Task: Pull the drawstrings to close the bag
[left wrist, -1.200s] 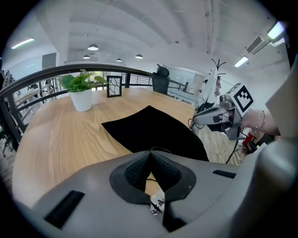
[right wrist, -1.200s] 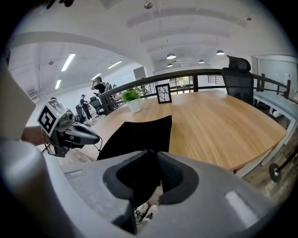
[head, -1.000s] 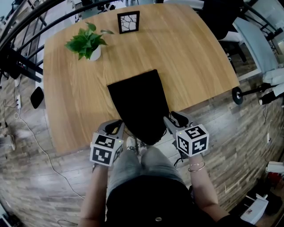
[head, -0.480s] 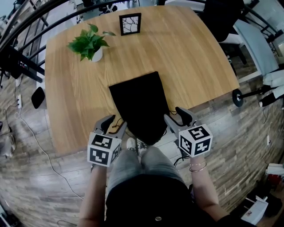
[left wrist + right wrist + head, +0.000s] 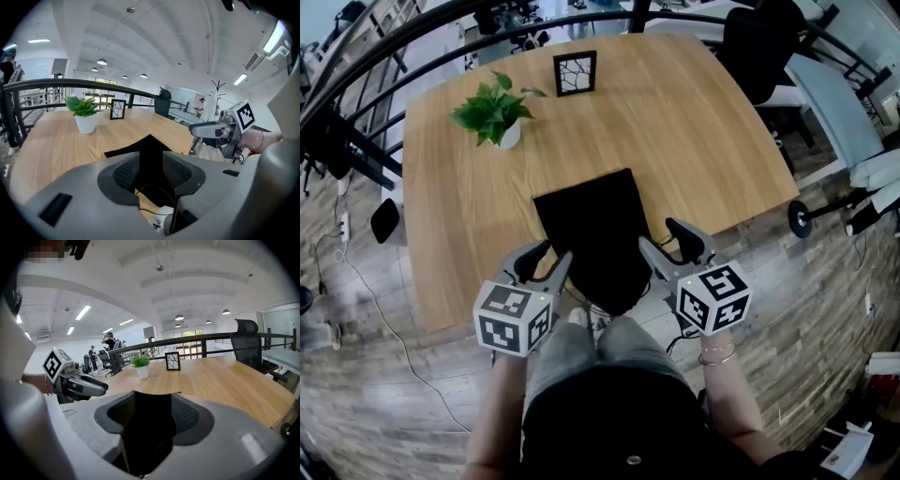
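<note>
Head view: black fabric drawstring bag (image 5: pixel 591 234) lies flat on the round-cornered wooden table (image 5: pixel 712 141), its narrow near end drooping over the table's near edge. Left gripper (image 5: pixel 547 259) and right gripper (image 5: pixel 662 238) flank that end, one on each side, clear of the cloth. Small green potted plant (image 5: pixel 494 111) and black picture frame (image 5: pixel 575 73) stand at the far side. Left gripper view: jaws wide apart, just sprung open then eased in slightly; the bag shows through the gap, a thin dark cord loop (image 5: pixel 153 185) below, pads not pressing it. Right gripper view: jaws apart, just been opening; only the bag's black cloth seen beyond the gap, nothing gripped
</note>
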Demonstrator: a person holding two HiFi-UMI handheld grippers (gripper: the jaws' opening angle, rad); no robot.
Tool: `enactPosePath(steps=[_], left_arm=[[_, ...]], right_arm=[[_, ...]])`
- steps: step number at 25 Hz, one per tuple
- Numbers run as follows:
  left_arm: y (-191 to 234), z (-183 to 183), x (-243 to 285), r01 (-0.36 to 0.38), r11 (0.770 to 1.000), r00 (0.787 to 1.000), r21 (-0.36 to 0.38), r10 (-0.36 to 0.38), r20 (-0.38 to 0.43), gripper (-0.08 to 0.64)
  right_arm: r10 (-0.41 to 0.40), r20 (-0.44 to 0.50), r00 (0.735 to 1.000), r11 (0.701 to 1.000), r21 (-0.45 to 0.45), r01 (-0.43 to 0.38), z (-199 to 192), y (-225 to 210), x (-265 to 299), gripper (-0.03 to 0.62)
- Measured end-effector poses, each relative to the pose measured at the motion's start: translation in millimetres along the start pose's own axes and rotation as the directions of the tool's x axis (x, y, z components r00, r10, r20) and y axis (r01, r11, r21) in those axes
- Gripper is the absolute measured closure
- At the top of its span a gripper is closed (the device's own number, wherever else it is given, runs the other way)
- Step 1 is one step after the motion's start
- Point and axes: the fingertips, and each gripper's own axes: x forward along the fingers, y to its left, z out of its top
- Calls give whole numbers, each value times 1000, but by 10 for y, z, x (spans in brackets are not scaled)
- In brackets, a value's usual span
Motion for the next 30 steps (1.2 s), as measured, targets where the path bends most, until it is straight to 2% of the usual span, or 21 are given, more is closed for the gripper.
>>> enactPosePath(steps=[5,8,12,15,18,21,25,30], left_arm=[[-98,278,-52,33,999,997,6,-34,72,394],[-147,400,-80,46,999,994,19,-48,100,403],[-191,542,-133,60,998,987,7,-60,148,436],[-205,649,-186,67,998,980,21,-70,189,497],[-260,745,-248,102,995,965,25,-105,241,520],[-330,792,-292,123,991,955,45,-131,267,531],[-339,823,-321,107,991,953,76,-124,276,540],[-278,801,-345,78,996,958,48,-88,273,545]], right_arm=[[108,88,990,994,9,-109,382,313,-22,364],[132,146,980,991,-2,-133,607,405,-92,411],[151,208,966,989,-22,-149,816,462,-158,503],[146,234,961,989,-46,-139,911,506,-181,531],[148,259,954,988,-72,-134,978,574,-223,592],[186,287,940,982,-86,-168,1036,676,-263,592],[194,315,929,981,-74,-180,1092,743,-279,594],[214,301,929,977,-77,-200,1053,838,-240,594]])
